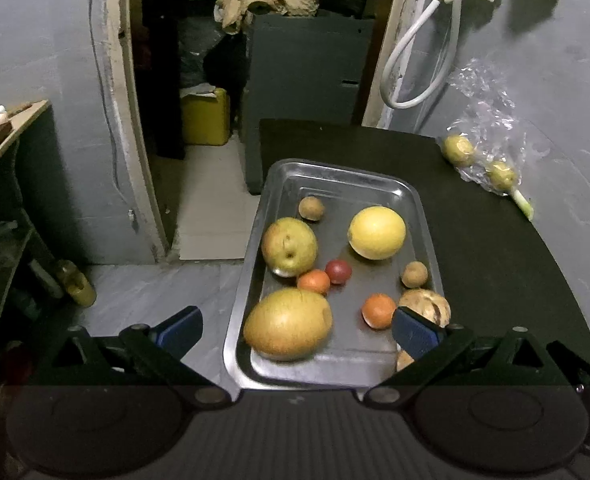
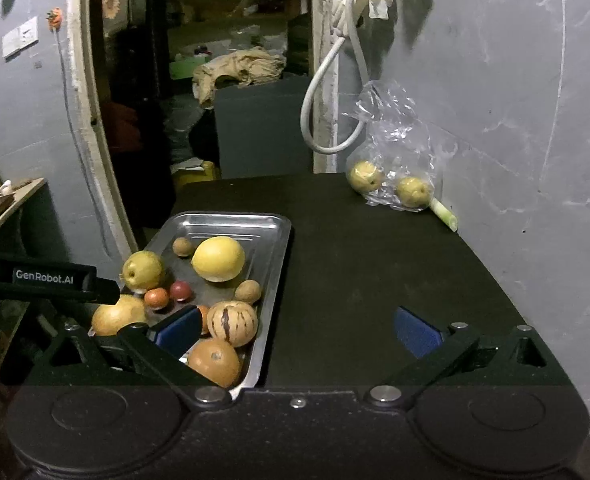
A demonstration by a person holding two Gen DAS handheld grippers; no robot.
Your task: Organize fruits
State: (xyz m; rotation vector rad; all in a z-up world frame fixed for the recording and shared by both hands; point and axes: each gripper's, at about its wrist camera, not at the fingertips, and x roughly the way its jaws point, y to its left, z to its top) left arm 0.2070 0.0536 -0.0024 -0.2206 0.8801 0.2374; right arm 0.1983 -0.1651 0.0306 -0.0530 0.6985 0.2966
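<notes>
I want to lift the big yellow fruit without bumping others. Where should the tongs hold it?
Grip the yellow fruit across its widest middle, coming from above. It is round and smooth, the tray has bare space around it, and the left tongs are open.

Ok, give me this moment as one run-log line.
left gripper: open, empty, over tray | right gripper: open, empty, over table | fruit in tray | two pears in bag, untouched
</notes>
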